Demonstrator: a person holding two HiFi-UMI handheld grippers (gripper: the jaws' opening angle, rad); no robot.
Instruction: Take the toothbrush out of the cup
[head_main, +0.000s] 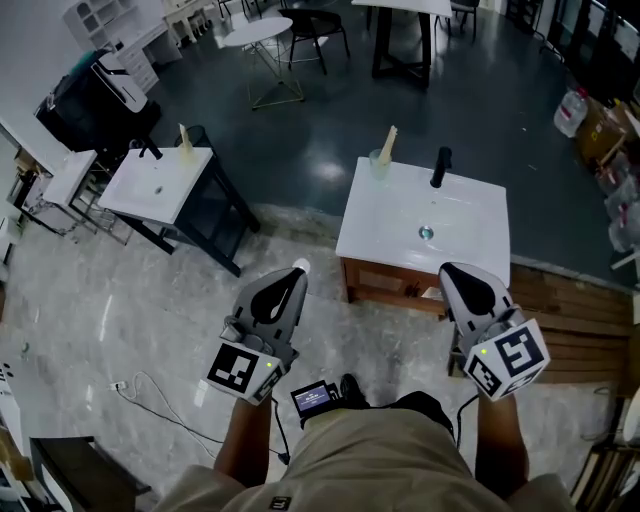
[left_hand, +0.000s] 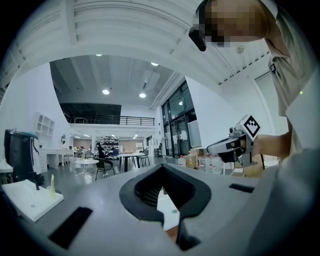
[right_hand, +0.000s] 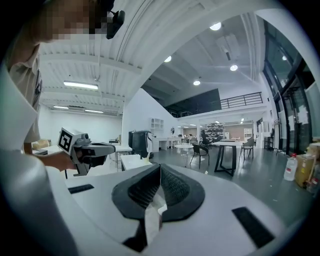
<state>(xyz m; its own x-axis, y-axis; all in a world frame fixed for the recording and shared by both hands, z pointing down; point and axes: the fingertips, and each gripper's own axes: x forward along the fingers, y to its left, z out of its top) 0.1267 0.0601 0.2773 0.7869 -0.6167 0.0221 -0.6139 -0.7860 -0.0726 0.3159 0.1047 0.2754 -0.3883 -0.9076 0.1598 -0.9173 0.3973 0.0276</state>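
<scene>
1. Two white-topped washbasin stands sit on the floor. The nearer washbasin (head_main: 470, 240), on a wooden cabinet, is just ahead of the grippers. The farther washbasin (head_main: 150, 190), on a dark frame, is off to the left and well apart from it.
2. One round white table (head_main: 258, 30) stands at the far side of the room, near one black high table (head_main: 400, 40).
3. Two grey handheld grippers, each with a marker cube, are held side by side near the front edge of the nearer washbasin: the left gripper (head_main: 298, 270) and the right gripper (head_main: 452, 272). In its own view, each has its jaws pressed together with nothing between them.
4. Two black taps, one per basin: the nearer tap (head_main: 440, 167) and the farther tap (head_main: 150, 150).
5. Two pale toothbrushes, one per basin. The toothbrush (head_main: 388, 142) stands tilted in one clear cup (head_main: 379, 163) at the back-left corner of the nearer washbasin, left of the tap and well apart from both grippers. The second toothbrush (head_main: 184, 138) stands at the back of the farther washbasin; its holder is too small to make out.
</scene>
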